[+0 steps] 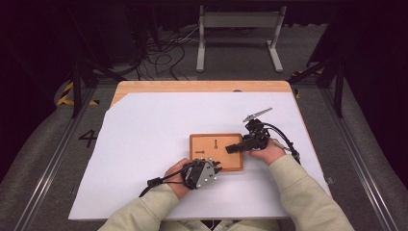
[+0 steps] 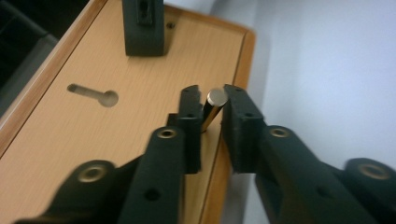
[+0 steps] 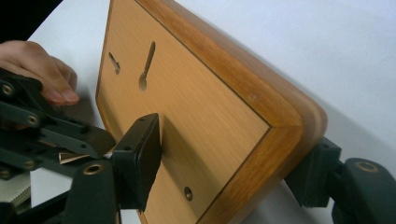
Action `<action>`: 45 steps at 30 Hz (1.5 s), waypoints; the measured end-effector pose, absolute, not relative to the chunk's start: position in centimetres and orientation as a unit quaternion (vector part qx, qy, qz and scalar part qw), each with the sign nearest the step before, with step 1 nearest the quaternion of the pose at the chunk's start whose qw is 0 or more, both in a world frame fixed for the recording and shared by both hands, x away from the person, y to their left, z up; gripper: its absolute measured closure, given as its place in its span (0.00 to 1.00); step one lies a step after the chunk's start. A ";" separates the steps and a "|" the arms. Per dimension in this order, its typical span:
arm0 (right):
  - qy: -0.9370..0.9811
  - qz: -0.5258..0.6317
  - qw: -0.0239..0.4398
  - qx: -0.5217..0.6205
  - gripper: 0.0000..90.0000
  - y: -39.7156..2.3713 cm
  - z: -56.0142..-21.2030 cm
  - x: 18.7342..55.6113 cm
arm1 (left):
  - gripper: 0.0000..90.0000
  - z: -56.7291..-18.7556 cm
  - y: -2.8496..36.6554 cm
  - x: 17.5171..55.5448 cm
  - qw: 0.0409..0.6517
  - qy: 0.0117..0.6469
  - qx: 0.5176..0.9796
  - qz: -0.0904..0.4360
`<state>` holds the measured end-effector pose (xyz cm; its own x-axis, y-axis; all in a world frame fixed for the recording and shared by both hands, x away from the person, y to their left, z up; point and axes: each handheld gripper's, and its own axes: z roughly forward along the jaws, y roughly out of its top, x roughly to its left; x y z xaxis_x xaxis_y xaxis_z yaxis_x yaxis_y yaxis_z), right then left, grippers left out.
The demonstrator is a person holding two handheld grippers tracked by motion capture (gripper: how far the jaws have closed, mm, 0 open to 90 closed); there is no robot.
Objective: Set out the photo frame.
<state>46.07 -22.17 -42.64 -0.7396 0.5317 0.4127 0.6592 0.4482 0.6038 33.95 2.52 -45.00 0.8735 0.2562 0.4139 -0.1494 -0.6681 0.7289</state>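
The right gripper is clamping the wooden board by its edge, one finger on top. The left gripper is standing slightly parted around a metal pin, which is sitting between its fingers

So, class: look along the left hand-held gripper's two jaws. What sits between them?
In the left gripper view, a small shiny metal pin stands between the jaws of the left hand-held gripper, just over the edge of the wooden board.
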 end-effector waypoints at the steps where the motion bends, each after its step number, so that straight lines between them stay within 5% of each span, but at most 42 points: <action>1: -0.848 -0.390 0.080 -0.350 0.40 -22.2 -42.6 46.0 | 0.79 -44.7 2.7 33.9 0.413 0.030 0.877 0.242; 11: -0.858 -0.386 0.056 -0.335 0.42 -22.1 -41.8 45.2 | 0.61 -42.4 5.8 34.3 0.495 0.110 0.852 0.132; 28: -0.878 -0.381 0.003 -0.290 0.50 -22.1 -40.2 42.7 | 0.51 -40.7 11.2 34.4 0.527 0.178 0.817 0.153; 45: -0.903 -0.371 -0.049 -0.210 0.61 -22.5 -38.9 39.6 | 0.51 -40.9 14.9 35.5 0.531 0.245 0.796 0.158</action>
